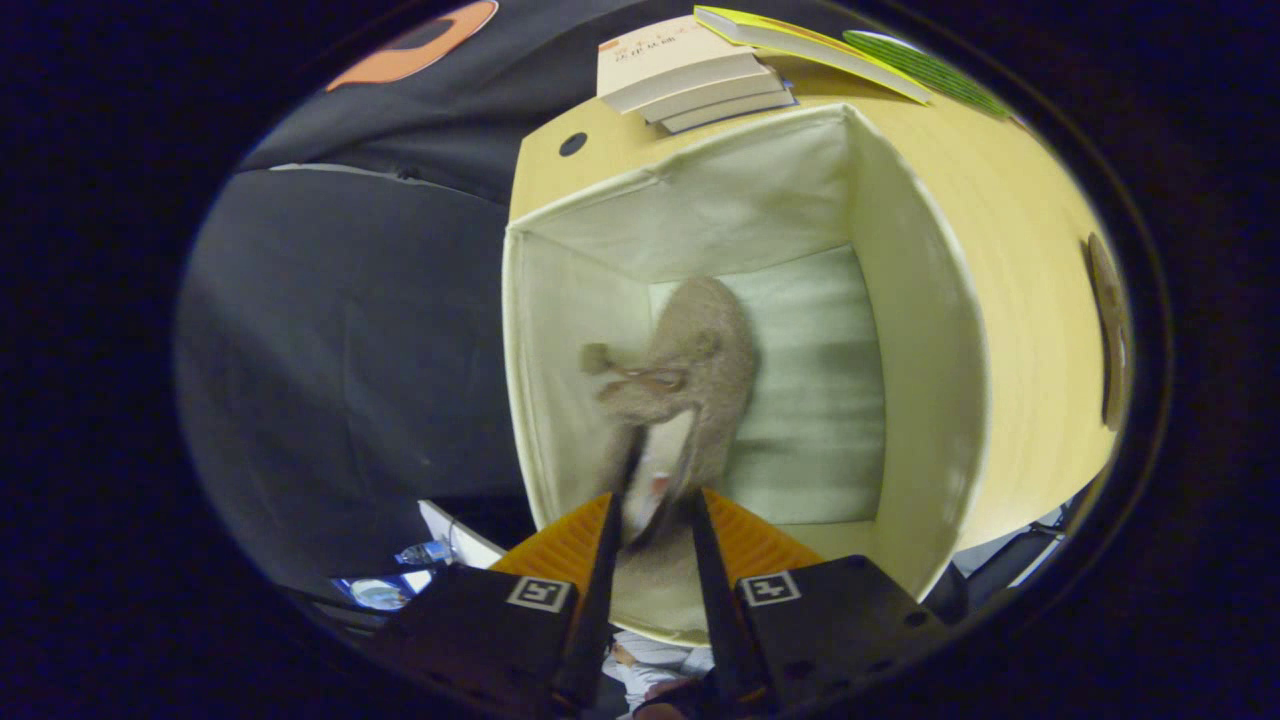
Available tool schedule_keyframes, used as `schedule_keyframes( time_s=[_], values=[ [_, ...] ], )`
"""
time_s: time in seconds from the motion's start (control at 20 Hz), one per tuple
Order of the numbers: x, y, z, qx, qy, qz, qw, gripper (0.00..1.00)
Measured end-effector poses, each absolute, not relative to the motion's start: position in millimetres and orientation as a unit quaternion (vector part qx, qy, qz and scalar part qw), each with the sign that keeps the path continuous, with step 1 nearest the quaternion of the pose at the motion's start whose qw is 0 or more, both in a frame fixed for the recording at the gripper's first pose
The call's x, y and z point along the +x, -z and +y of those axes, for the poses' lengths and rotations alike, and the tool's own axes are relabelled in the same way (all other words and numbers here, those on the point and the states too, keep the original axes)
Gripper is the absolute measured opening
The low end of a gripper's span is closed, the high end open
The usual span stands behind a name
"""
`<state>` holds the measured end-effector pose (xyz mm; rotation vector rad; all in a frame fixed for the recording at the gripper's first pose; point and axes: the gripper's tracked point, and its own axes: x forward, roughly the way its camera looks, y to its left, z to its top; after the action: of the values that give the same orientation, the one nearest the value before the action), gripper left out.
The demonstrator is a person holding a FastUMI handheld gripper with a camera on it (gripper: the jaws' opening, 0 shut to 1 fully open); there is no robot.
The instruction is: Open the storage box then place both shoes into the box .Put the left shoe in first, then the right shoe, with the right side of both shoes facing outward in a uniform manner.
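Observation:
A fuzzy tan shoe (690,370) with a small bow hangs inside the open cream storage box (920,330), toe pointing down toward the box's pale floor. My gripper (655,500) is shut on the shoe's heel rim, one finger on each side of the rim. The shoe sits toward the left half of the box, close to the left wall. The box's fabric walls stand upright around it, and its right half holds nothing. The image is slightly blurred.
The box stands on a light wooden table (1030,330). A stack of books (690,75) lies on the table beyond the box, with a yellow book (800,40) and a green item (925,70) beside it. Black cloth covers the area left of the table.

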<state>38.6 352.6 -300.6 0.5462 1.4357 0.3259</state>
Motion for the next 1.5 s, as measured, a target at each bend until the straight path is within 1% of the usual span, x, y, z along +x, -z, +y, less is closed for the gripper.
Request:
schedule_keyframes(
  time_s=[0.05,0.25,0.35,0.55,0.7,0.85,1.0,1.2,1.5],
  values=[
    [37,296,353,0.249,-0.152,0.644,0.707,0.56],
    [31,267,349,0.234,-0.176,0.619,0.729,0.98],
    [31,249,338,0.215,-0.176,0.596,0.754,1.00],
    [35,209,311,0.161,-0.187,0.528,0.813,1.00],
    [35,182,282,0.148,-0.183,0.491,0.839,1.00],
    [28,164,251,0.147,-0.181,0.477,0.848,1.00],
    [31,152,204,0.139,-0.157,0.451,0.867,1.00],
    [38,147,116,0.096,-0.099,0.412,0.901,1.00],
    [24,160,-20,0.106,-0.023,0.411,0.905,1.00]
  ],
)
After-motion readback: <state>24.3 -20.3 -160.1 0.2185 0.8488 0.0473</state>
